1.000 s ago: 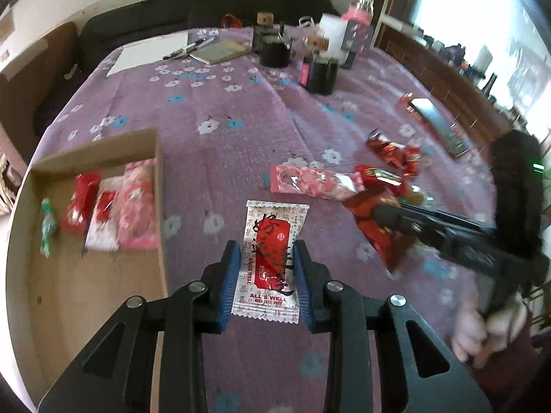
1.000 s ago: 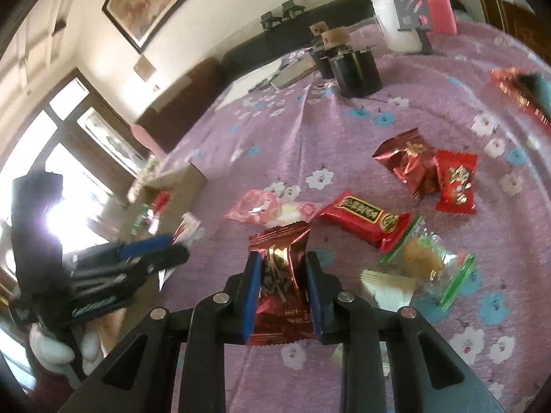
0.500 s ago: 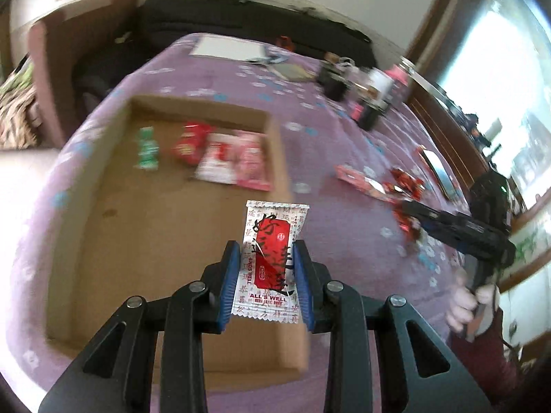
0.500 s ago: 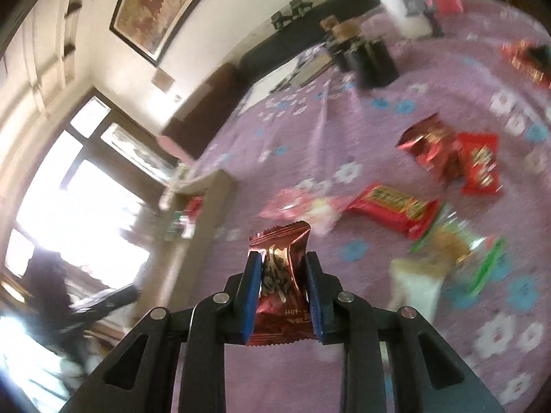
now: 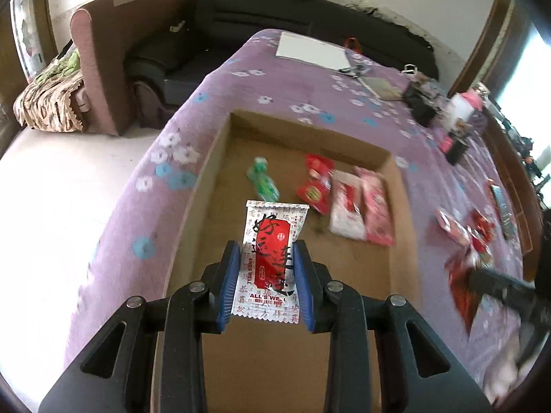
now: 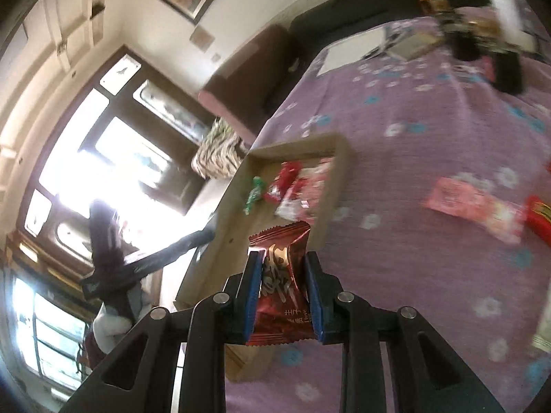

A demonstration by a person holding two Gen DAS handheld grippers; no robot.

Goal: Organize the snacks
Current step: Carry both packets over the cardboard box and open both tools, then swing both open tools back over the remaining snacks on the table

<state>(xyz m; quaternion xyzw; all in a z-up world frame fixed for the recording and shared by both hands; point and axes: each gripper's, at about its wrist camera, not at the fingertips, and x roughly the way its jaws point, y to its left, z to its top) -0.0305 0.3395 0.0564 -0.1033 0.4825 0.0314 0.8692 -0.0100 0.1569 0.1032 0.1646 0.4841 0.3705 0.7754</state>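
Over the shallow brown cardboard box (image 5: 396,186) on the purple flowered tablecloth (image 5: 220,96), I am holding my left gripper (image 5: 268,284) with its blue pads clamped on the white-and-red printed snack sachet (image 5: 272,258). The sachet's long axis is running along the fingers, toward 12 o'clock. It is hanging above bare box floor; whether it is touching the floor I cannot tell.

Already lying in the box, from 12 to 1 o'clock of that sachet: a small green wrapped candy (image 5: 263,180), a red crinkled packet (image 5: 315,186), a white-and-red flat packet (image 5: 346,208) and a pink flat packet (image 5: 375,206), side by side.

My right gripper (image 6: 283,301) is pinching a dark red foil snack packet (image 6: 280,282), upright between the pads. In the right wrist view the box is lying at 12 o'clock, its near right wall just beyond the packet's top, so this packet is looking short of the box, over the cloth.

Judgement: the left hand is nearer to a drop, since it is already over the box; the right one needs to carry on toward 12 o'clock first. More loose snacks, including a pink wrapper (image 6: 458,199), are waiting on the cloth at 2 o'clock of the right gripper.
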